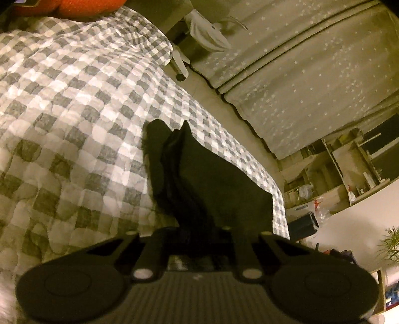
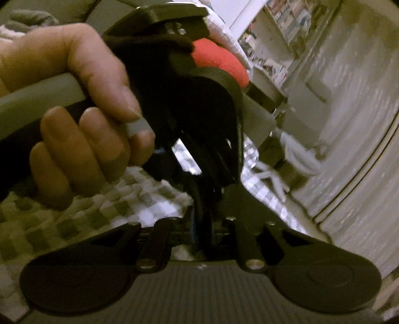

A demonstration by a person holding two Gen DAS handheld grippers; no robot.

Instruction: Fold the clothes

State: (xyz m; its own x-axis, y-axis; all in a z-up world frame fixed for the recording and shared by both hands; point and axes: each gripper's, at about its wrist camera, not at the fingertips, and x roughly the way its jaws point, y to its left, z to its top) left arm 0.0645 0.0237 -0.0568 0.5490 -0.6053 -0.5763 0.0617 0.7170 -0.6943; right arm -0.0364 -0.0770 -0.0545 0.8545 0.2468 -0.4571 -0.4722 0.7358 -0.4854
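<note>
A black garment (image 1: pixel 212 179) stretches from my left gripper (image 1: pixel 199 225) out over the checked quilt (image 1: pixel 74 99), its far end bunched into two peaks. The cloth covers the fingertips, and the left gripper is shut on it. In the right wrist view the same black garment (image 2: pixel 199 104) hangs in folds between the two tools. My right gripper (image 2: pixel 209 202) is shut on its lower part. A hand (image 2: pixel 82 99) grips the grey handle of the left tool just above and to the left. Both grippers are close together above the bed.
The checked quilt (image 2: pixel 139 199) covers the bed. An orange cushion (image 1: pixel 74 7) lies at the head end. Star-patterned curtains (image 1: pixel 311 74) hang beyond the bed's far edge, with a cluttered shelf (image 1: pixel 336 169) and a plant (image 1: pixel 391 244) to the right.
</note>
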